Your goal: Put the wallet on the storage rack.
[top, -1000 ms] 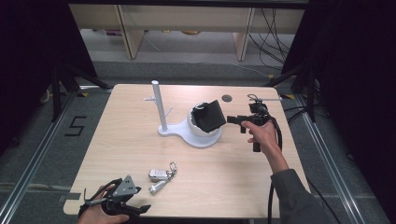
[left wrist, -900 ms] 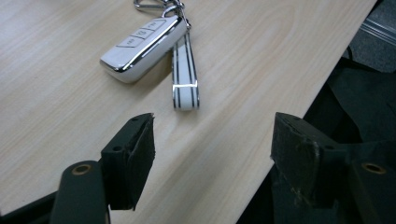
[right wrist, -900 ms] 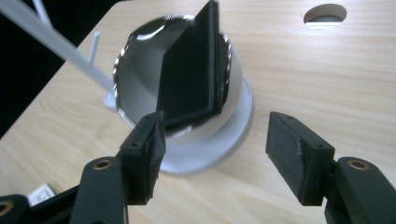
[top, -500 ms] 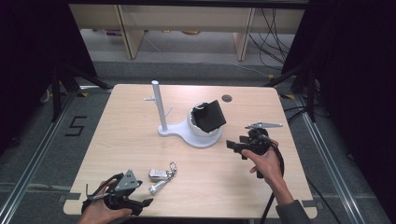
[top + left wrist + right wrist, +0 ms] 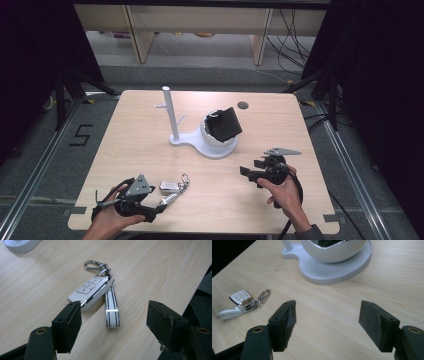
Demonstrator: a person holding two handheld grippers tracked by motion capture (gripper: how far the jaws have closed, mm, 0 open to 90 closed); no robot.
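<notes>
The stand sits at the table's middle, its post rising on the left and its bowl with a black card on the right; these block the centre. Bare wood runs wide to the left, right and far sides of the stand. Near left, the key fob with its strap lies just ahead of the left gripper, between its wide-apart jaws. The right gripper, jaws wide, has bare wood up to the stand's base.

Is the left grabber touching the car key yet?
Cannot tell. In the left gripper view, the open left hand-held gripper has one jaw overlapping the key's near end, so any gap is hidden there.
</notes>
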